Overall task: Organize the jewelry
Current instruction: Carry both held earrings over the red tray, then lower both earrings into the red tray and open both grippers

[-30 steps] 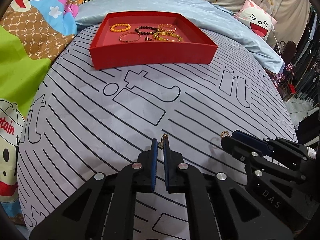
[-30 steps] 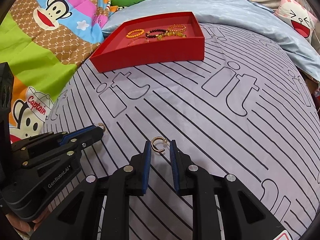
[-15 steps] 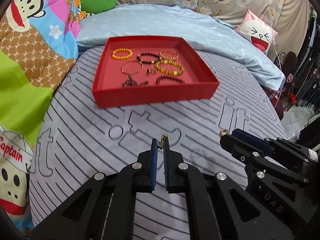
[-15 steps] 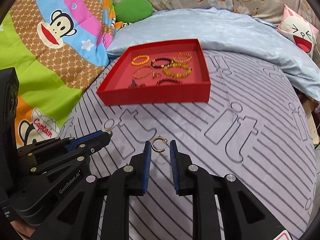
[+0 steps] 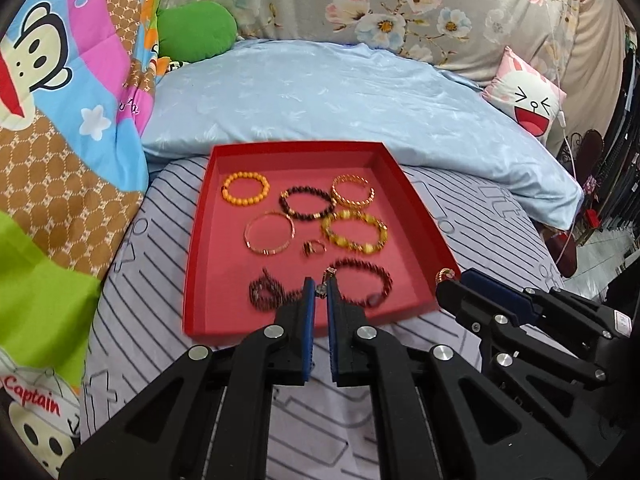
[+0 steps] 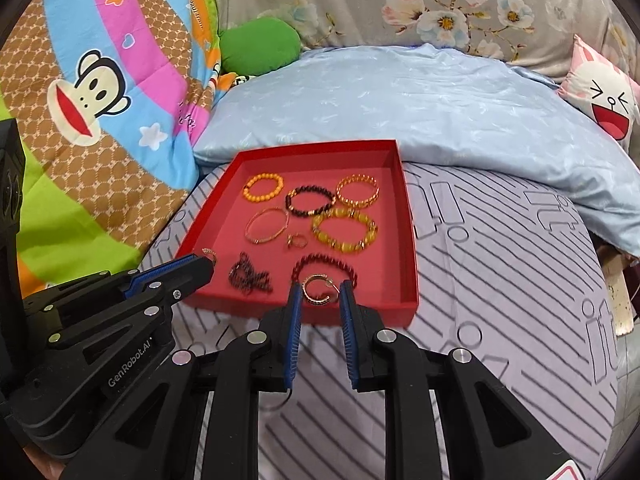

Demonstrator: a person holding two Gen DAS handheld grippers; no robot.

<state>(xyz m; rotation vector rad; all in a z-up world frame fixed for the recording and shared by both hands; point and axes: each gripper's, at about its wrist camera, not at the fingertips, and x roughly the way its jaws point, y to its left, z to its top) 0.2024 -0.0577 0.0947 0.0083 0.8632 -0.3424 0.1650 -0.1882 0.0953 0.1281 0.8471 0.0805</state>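
A red tray (image 5: 199, 240) lies on the grey striped bedspread and holds several bracelets, among them an orange bead one (image 5: 245, 188), a yellow bead one (image 5: 354, 232) and a dark red one (image 5: 360, 280), plus a small ring (image 5: 314, 247). My left gripper (image 5: 320, 286) hovers over the tray's near edge, shut on a small earring (image 5: 325, 278). My right gripper (image 6: 320, 287) hangs beside it over the near edge of the tray (image 6: 409, 240), shut on a gold hoop earring (image 6: 305, 288). Each gripper also shows in the other's view: the right gripper (image 5: 450, 286) and the left gripper (image 6: 202, 262).
A cartoon monkey quilt (image 5: 60, 140) rises on the left. A light blue duvet (image 5: 340, 92) lies right behind the tray, with a green plush (image 5: 196, 32) and a pink cartoon pillow (image 5: 524, 100) beyond. The bed drops off at the right.
Both grippers have moved forward and up together, from the bare bedspread to the tray's near edge. Each keeps its earring pinched as before.
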